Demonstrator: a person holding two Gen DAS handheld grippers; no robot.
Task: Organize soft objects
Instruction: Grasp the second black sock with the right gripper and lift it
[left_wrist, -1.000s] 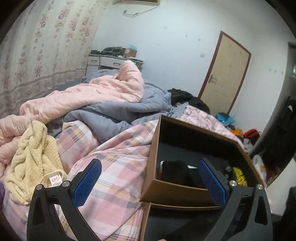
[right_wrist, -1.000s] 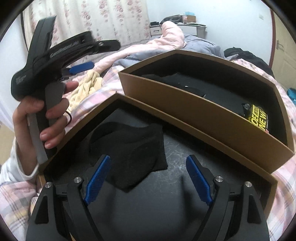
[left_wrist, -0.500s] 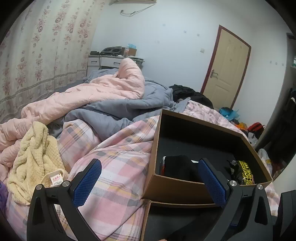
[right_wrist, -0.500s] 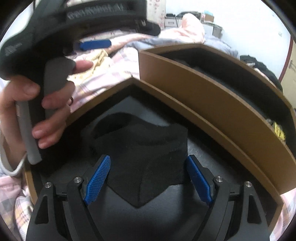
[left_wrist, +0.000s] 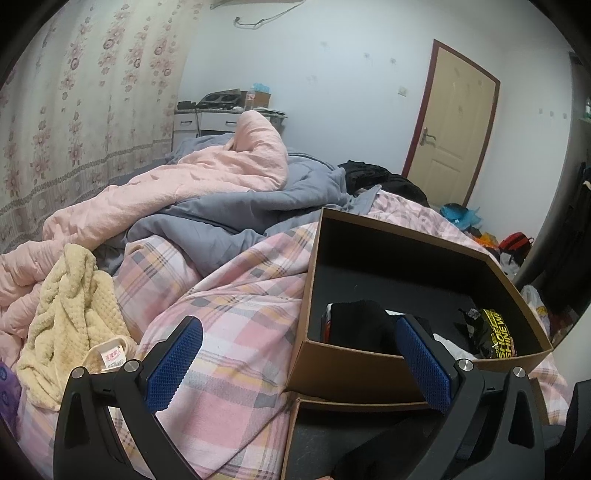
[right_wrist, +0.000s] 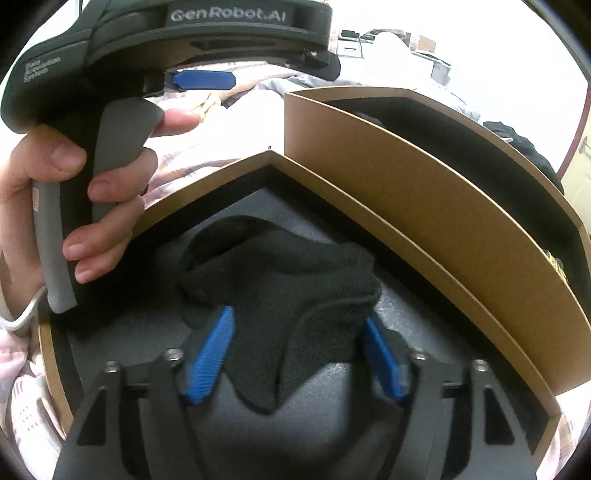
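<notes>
right gripper (right_wrist: 297, 360): down inside the near box (right_wrist: 388, 236), fingers spread on either side of the black sock (right_wrist: 291, 295), blue pads at its edges, not clamped yet
black sock: lying crumpled on the grey floor of the near box, between the right fingers
left gripper (left_wrist: 297, 363): fingers wide apart, holding nothing, hovering over the plaid bedsheet (left_wrist: 236, 317) and the near corner of the far box (left_wrist: 354, 373)
left hand (right_wrist: 85, 206): wrapped around the left gripper's grey handle, seen from the right wrist view, above the left wall of the near box
far box: sits on the bed touching the near box, holds a black garment (left_wrist: 360, 323) and a black-and-yellow printed item (left_wrist: 496, 334)
yellow towel (left_wrist: 68, 317): bunched on the bed to the left, well apart from both boxes
bedding: pink quilt (left_wrist: 207, 177) and grey quilt (left_wrist: 258, 210) heaped behind
</notes>
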